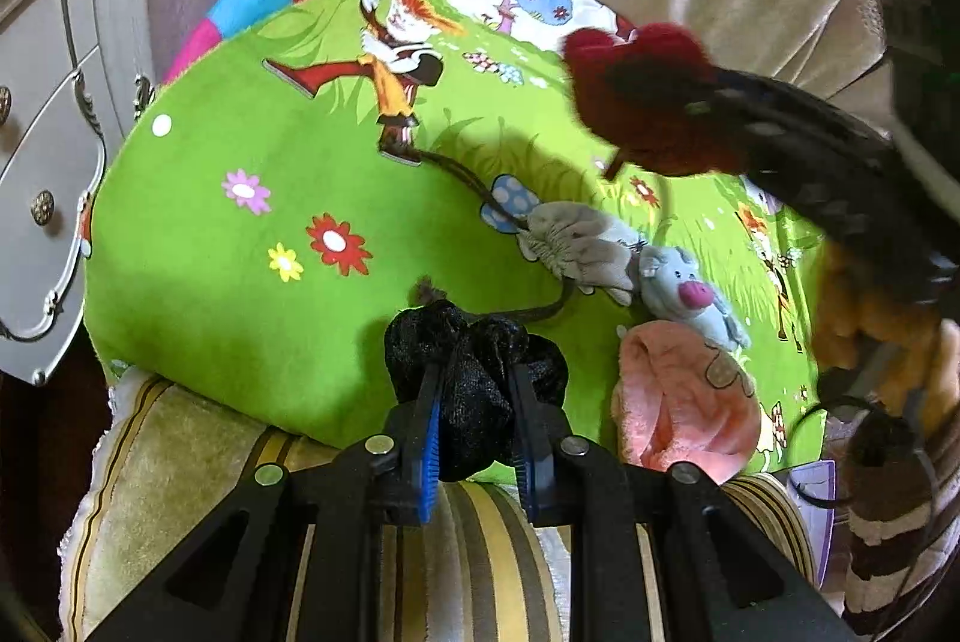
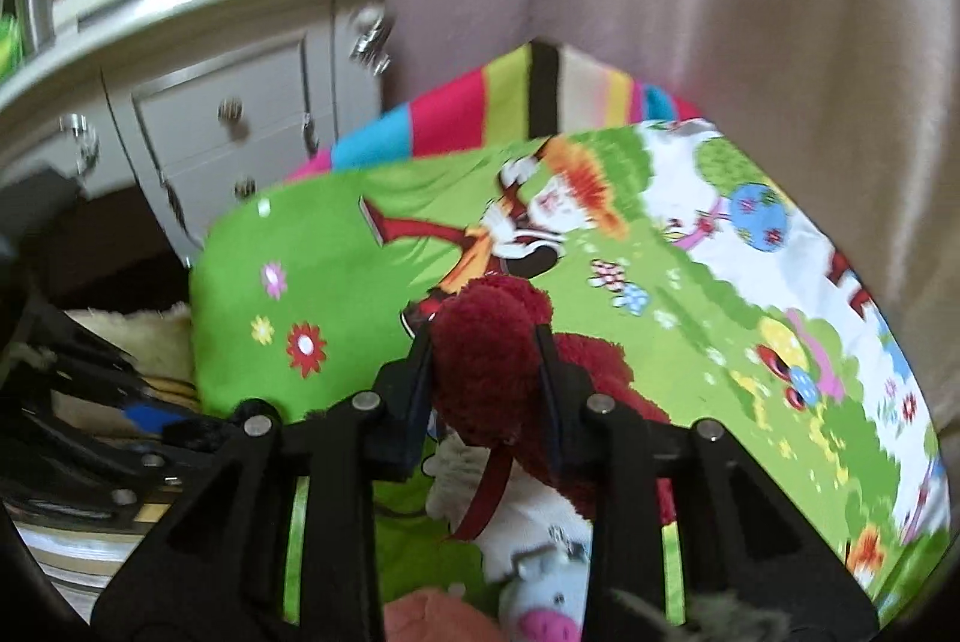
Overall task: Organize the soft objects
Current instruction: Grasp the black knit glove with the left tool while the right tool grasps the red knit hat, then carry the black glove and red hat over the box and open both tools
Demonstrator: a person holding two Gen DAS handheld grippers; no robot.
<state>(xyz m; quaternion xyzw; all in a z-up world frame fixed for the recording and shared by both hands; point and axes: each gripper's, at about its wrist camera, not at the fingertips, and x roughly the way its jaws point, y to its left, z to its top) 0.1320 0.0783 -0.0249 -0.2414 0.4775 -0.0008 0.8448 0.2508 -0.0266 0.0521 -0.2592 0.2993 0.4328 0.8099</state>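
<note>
Soft toys first: left wrist view shows the left gripper (image 1: 477,402) clamped narrow on a black velvet scrunchie (image 1: 474,372), bunched between its blue-edged pads at the near edge of the green cartoon blanket (image 1: 240,252). A grey pig plush (image 1: 678,291) lies near the blanket's near right corner, snout toward the camera, body running back-left into a grey drawstring pouch (image 1: 570,246) whose cord trails toward the scrunchie; pink fleece item (image 1: 684,396) just beside the pig at the near edge. The right gripper (image 1: 660,102) comes in from the right, lifted off the blanket, holding a dark red plush (image 1: 636,96) that points left. A white dresser (image 1: 54,132) stands past the blanket's left edge. Right wrist view, blurred: right gripper (image 2: 486,360) partly closed, pads pressed into the red plush (image 2: 492,342); its fluffy end sticks out forward past the fingertips, the long axis runs roughly along the fingers, and the rest hangs back-right with a red strap dangling below. Pig (image 2: 549,606) sits beneath. To do this step well, I'd say keep the squeeze firm mid-body so the pile doesn't slip, lift clear of the pig and cord, and keep the two grippers apart.
</note>
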